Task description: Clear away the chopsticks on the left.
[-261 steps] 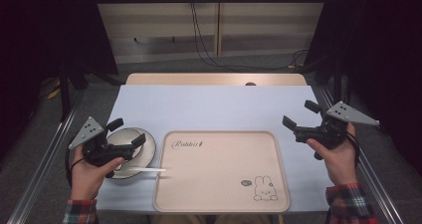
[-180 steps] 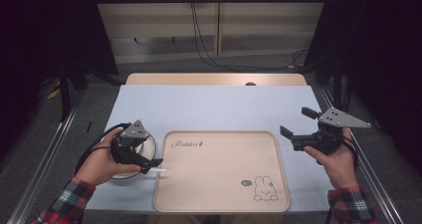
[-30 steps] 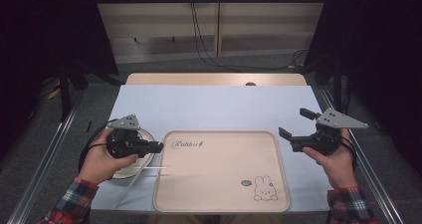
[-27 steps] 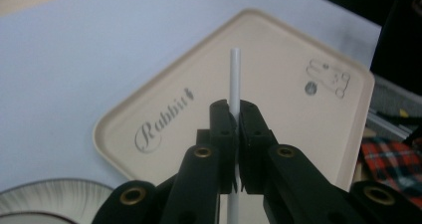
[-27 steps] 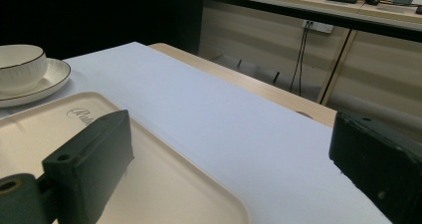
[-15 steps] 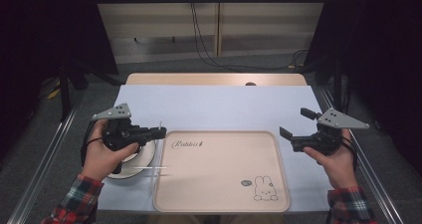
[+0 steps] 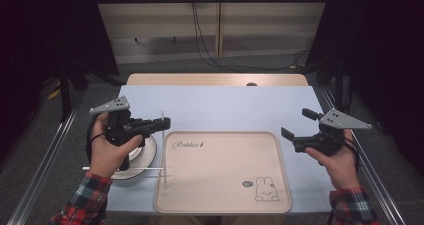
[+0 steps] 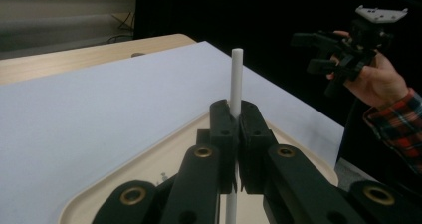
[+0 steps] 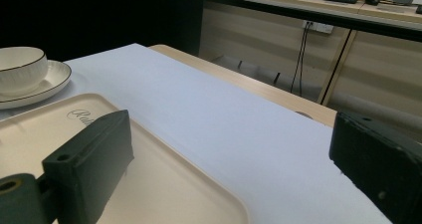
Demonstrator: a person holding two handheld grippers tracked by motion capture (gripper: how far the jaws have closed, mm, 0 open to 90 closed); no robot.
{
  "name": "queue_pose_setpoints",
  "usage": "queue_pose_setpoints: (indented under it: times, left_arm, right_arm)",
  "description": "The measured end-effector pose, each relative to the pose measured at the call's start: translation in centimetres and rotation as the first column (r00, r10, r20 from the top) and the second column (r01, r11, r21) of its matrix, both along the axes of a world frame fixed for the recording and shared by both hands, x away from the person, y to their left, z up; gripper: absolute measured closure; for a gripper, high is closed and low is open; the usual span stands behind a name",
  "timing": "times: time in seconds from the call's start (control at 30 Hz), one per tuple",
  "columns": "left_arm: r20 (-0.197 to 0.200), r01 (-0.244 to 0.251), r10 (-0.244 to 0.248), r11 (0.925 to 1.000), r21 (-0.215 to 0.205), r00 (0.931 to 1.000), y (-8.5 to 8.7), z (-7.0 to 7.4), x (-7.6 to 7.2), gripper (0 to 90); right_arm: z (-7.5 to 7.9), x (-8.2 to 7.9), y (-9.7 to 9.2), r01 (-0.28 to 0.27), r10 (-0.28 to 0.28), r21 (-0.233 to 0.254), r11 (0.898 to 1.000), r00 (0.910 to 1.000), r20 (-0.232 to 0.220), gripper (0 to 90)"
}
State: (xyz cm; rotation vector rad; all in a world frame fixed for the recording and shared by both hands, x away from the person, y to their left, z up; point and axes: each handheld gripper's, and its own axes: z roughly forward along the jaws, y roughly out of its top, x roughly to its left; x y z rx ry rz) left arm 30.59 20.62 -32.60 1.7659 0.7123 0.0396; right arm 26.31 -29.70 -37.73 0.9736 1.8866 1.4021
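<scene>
Your left gripper (image 7: pixel 161 123) is clamped on a white chopstick (image 8: pixel 236 79), held upright above the tray's left edge, w/ its lower end just over the tray (image 7: pixel 225 185). Second chopstick (image 7: pixel 125 169) lies flat across the plate (image 7: pixel 142 157) & onto the tray rim, right below your grip. Bowl (image 9: pixel 20 67) sits on that plate, near your left hand. Your right gripper (image 7: pixel 295 130) hangs w/ jaws apart, holding nothing, beside the tray's right edge.
</scene>
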Motion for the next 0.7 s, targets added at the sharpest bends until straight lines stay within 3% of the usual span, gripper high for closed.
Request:
queue_pose_setpoints:
  times: [0.1,0.17,0.27,0.3,0.57,0.7]
  left_arm:
    - [0.001,-0.006,0.006,1.0000,0.004,1.0000,-0.3,0.0,0.0,87.4]
    - [-0.005,-0.002,0.002,0.9998,-0.018,1.0000,-0.6,-0.3,0.0,87.4]
    - [-0.027,0.011,-0.011,0.9999,-0.011,0.9996,-1.1,-0.7,0.0,87.4]
    - [-0.049,0.010,-0.011,0.9999,-0.008,0.9987,-1.5,-0.9,0.0,87.4]
    - [-0.110,0.003,-0.002,0.9999,0.015,0.9940,-2.8,-2.4,0.4,87.3]
    - [-0.163,-0.019,0.022,0.9996,0.020,0.9863,-3.6,-3.5,0.6,87.2]
  right_arm:
    - [0.0,0.0,0.0,0.000,0.000,0.001,1.000,1.0000,0.000,3.1]
    - [0.0,0.0,0.1,-0.003,0.003,-0.002,1.000,1.0000,-0.003,3.2]
    - [0.0,0.0,0.1,-0.001,0.001,-0.005,1.000,1.0000,-0.003,3.2]
    - [0.0,0.0,0.1,-0.004,0.004,-0.002,1.000,1.0000,-0.003,3.1]
    - [0.0,0.0,0.0,-0.003,0.003,0.000,1.000,1.0000,0.000,3.2]
    - [0.0,0.0,0.0,-0.005,0.005,-0.002,1.000,1.0000,-0.002,3.2]
